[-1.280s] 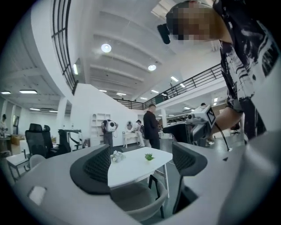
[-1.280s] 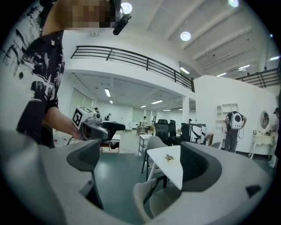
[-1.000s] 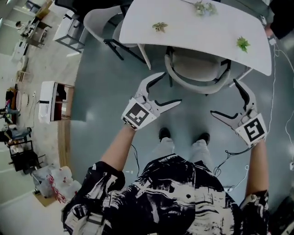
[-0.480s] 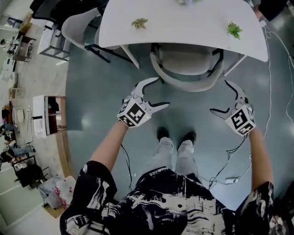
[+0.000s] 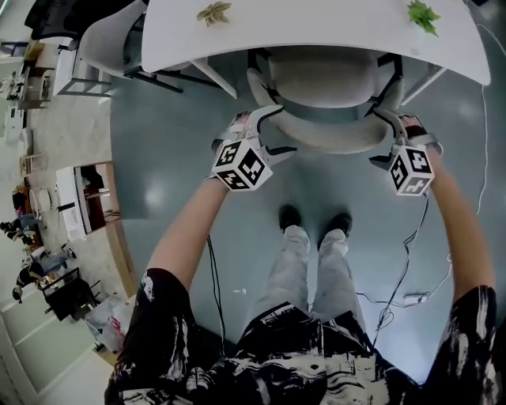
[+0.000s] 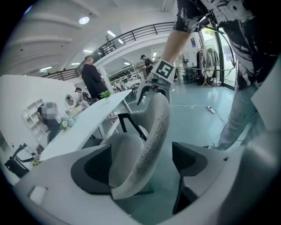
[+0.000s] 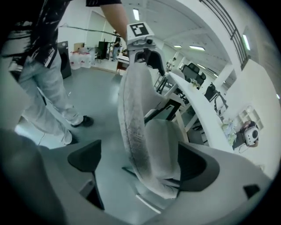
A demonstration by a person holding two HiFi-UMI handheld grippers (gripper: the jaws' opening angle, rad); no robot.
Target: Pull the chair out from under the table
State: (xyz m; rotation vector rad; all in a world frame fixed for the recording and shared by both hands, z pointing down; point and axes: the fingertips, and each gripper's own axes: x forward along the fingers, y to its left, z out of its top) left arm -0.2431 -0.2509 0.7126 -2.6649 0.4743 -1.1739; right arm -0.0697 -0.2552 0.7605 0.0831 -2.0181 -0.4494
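The chair (image 5: pixel 324 79) has its curved backrest (image 5: pixel 328 141) flanked by two grippers: the left gripper (image 5: pixel 271 131) at the rim's 9 o'clock end, the right gripper (image 5: pixel 385 141) at its 3 o'clock end. Each has its jaws spread wide, the rim passing between them unclamped. The seat is tucked beneath the one white table (image 5: pixel 316 28), at 12 o'clock from the person. A second chair (image 5: pixel 111 43) stands at 10 o'clock. Two small plants (image 5: pixel 213 12) lie on the tabletop.
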